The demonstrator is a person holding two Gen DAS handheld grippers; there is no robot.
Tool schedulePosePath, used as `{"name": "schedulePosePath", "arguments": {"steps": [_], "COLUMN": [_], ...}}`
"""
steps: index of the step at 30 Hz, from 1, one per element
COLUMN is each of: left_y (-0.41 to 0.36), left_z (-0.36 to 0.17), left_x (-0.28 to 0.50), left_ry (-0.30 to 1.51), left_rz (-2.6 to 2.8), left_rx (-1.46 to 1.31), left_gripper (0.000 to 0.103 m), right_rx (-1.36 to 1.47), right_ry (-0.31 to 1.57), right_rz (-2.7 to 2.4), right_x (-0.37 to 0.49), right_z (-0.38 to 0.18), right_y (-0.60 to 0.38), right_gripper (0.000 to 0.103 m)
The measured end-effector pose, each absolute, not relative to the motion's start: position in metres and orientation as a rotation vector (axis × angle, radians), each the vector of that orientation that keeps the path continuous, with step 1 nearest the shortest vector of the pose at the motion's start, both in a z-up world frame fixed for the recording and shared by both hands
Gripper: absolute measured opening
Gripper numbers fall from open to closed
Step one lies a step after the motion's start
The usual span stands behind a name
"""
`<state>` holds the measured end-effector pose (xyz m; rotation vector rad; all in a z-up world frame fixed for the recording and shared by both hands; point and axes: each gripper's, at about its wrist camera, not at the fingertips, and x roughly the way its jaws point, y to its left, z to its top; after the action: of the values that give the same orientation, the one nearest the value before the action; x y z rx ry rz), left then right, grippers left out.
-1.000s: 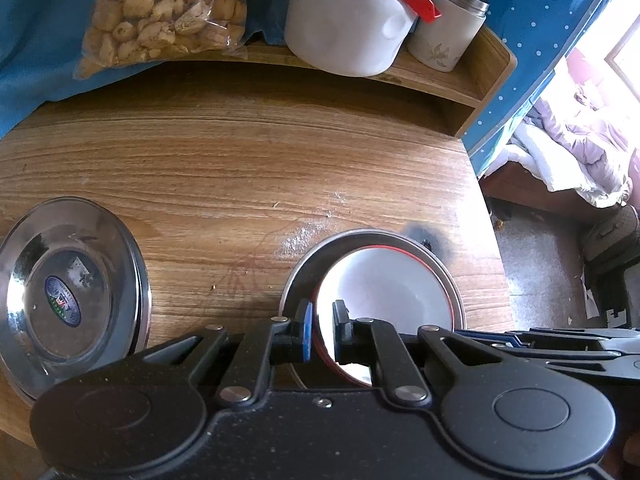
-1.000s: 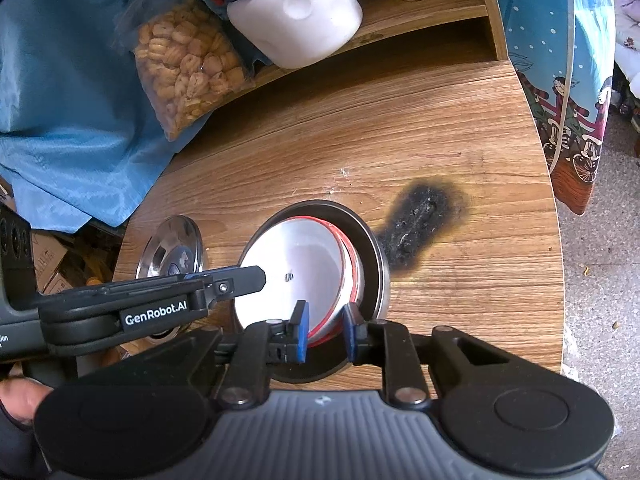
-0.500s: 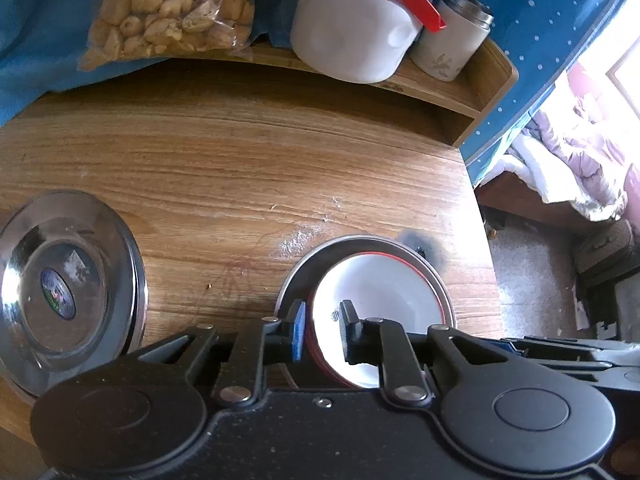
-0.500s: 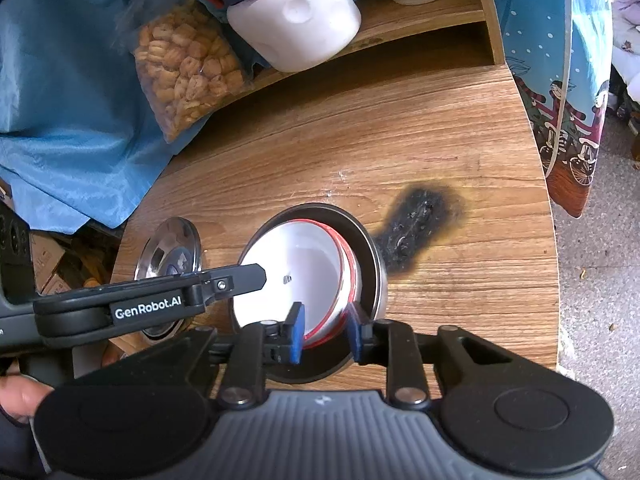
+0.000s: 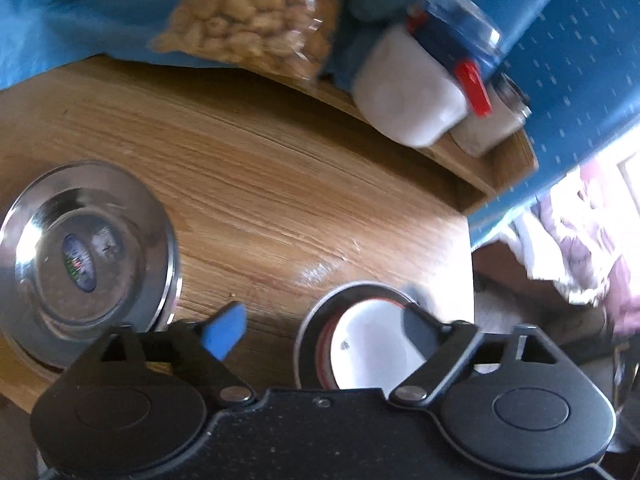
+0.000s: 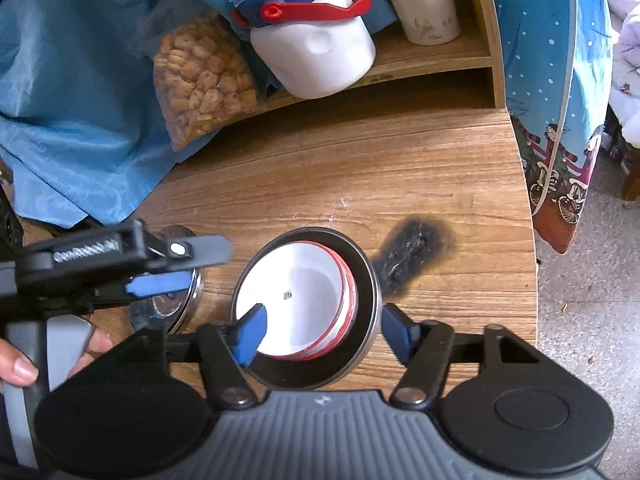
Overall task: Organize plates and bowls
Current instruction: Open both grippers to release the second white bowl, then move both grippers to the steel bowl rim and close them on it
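A white bowl with a red rim (image 6: 304, 296) sits inside a steel dish (image 6: 366, 268) near the wooden table's front. My right gripper (image 6: 323, 334) stands over the dish's near edge, jaws opening. One blue pad hangs above the white bowl and the other outside the steel rim, and neither presses on anything. My left gripper (image 5: 320, 332) is also opening, with bare table and the dish's left edge between its fingers. It shows in the right wrist view as the left gripper (image 6: 184, 266) above a second steel plate (image 5: 84, 264). The white bowl (image 5: 372, 344) lies free.
On a raised wooden shelf (image 6: 440, 56) at the back stand a bag of snacks (image 6: 200, 80), a white bottle with blue lid and red strap (image 6: 316, 52) and a white flask (image 6: 424, 4). Blue cloth (image 6: 72, 100) hangs at left. A burnt patch (image 6: 412, 252) marks the table near its right edge. A hand (image 6: 16, 364) grips the left gripper's handle.
Both grippers were shut on the white bowl's rim and have now opened wide, letting it go. The left gripper has shifted left and rolled, and its picture is blurred.
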<state>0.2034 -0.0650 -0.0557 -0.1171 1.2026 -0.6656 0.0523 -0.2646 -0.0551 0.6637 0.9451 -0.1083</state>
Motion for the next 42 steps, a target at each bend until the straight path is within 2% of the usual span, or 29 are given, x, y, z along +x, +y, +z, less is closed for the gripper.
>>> {"name": "schedulePosePath", "arguments": {"steps": [2,5,8,14,22,32,42], "left_y": [-0.061,-0.057,-0.057,-0.058,-0.052,-0.05,-0.063], "left_z": [-0.057,-0.059,-0.062,-0.061,-0.064,-0.069,-0.075], "left_x": [0.206,0.208,0.206,0.198,0.196,0.173,0.166], "left_ry": [1.207,1.21,1.196,1.121,1.15,1.104,1.099], "left_rz": [-0.642,-0.602,-0.561,-0.551,-0.561,-0.575,-0.58], "left_rx": [-0.132,-0.117,-0.066,-0.002,-0.047,0.184,0.228], "left_gripper": [0.102,0.102,0.102,0.102,0.102,0.102,0.102], "right_rx": [0.665,0.669,0.673,0.655,0.593,0.573,0.482], "right_ry": [0.945,0.939,0.927,0.909,0.936,0.997,1.019], "right_rz": [-0.118,-0.132,-0.155,-0.21,-0.325,-0.422,-0.348], "right_x": [0.052,0.051,0.049,0.044,0.039,0.033,0.043], "right_z": [-0.056,-0.057,-0.06,-0.064,-0.074,-0.087,-0.085], "right_y": [-0.266,-0.268,-0.27,-0.273,-0.278,-0.289,-0.28], "right_gripper": [0.082,0.088,0.103,0.103,0.103,0.103,0.103]}}
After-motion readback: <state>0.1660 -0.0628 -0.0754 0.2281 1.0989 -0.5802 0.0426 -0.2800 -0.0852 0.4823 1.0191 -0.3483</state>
